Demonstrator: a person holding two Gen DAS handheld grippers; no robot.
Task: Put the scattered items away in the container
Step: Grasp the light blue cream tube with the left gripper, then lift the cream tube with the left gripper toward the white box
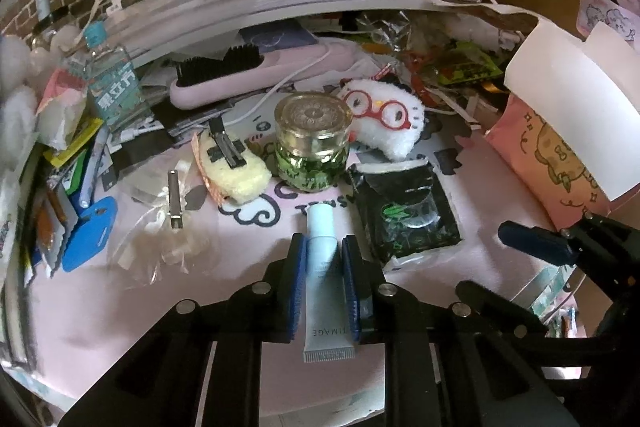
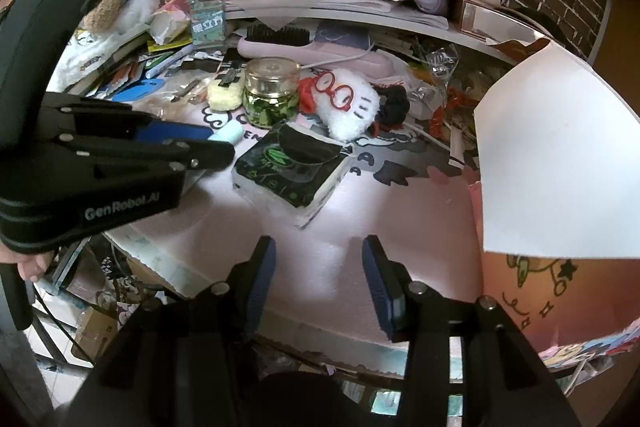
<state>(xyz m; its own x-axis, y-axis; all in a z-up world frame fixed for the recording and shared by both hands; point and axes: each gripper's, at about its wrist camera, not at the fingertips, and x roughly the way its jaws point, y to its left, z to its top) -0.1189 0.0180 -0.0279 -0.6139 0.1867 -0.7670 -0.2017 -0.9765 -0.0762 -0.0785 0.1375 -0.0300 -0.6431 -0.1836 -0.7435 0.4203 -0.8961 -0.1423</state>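
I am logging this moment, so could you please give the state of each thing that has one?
left gripper: shut on the blue tube
right gripper: open, holding nothing
glass jar: upright, lid on
water bottle: upright, capped
pink box: open, white flap raised

Bare pink mat (image 2: 360,211) before tissue pack (image 2: 292,163)

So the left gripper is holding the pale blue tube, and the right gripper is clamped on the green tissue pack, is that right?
Not quite. The left gripper does hold the pale blue tube, but the right gripper is open and holds nothing. The right wrist view shows the green tissue pack lying on the pink mat ahead of it.
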